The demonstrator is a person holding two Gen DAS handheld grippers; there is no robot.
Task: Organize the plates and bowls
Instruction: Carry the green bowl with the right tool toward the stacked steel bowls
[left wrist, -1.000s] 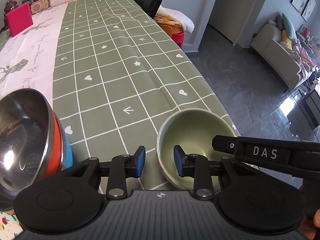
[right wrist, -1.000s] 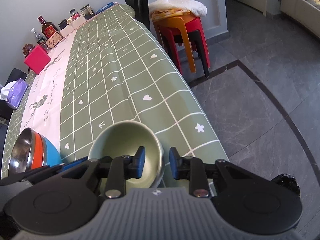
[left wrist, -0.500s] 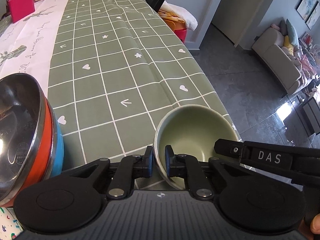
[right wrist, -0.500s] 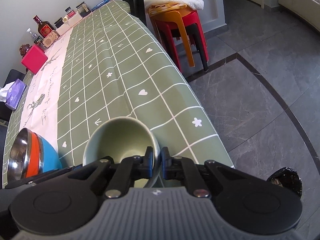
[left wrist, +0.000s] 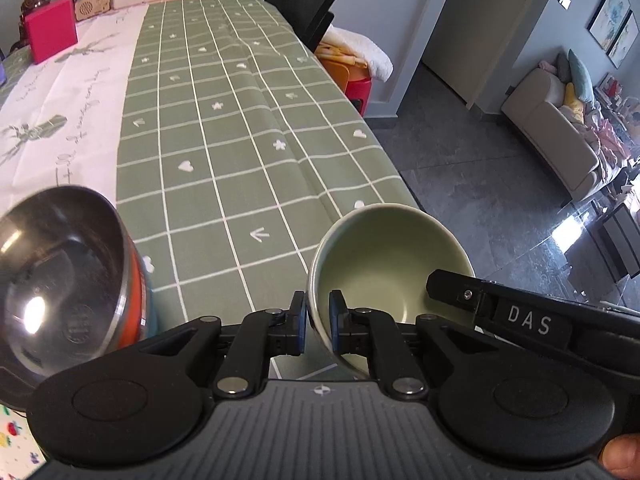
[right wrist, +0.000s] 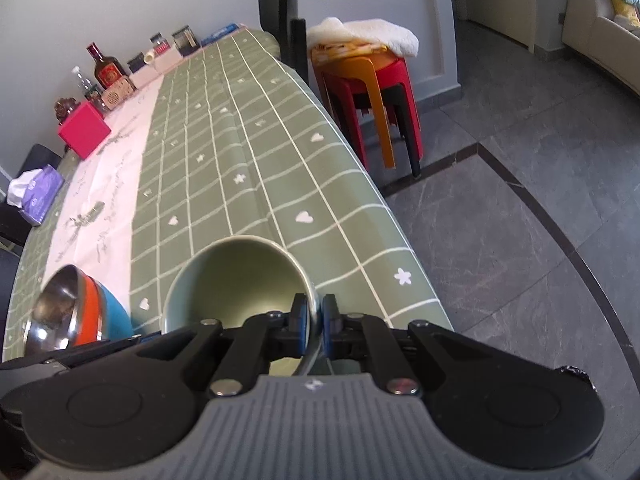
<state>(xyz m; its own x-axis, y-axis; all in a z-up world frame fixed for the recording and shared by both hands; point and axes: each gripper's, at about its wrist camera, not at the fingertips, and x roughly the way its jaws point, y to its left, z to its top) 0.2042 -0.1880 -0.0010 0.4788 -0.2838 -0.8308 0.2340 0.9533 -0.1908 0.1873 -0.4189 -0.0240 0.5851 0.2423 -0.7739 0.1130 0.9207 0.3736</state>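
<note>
Left wrist view first: at the left edge of the table point(left wrist: 224, 184) sits a stack of bowls point(left wrist: 60, 280), a steel one nested in an orange one and a blue one, which we judge to be where bowls are being gathered. Right of it, our left gripper point(left wrist: 318, 326) has just been closing and now pinches the near-left rim of the green bowl point(left wrist: 384, 260), one pad inside the wall and one outside. That bowl is near the table's right edge, tilted and seemingly raised. Further right, our right gripper point(right wrist: 316, 326) has also just been closing and clamps the bowl's opposite rim the same way. We hold it from two sides, we think, so the smooth rim cannot pivot or slip while we carry it towards the stack.
</note>
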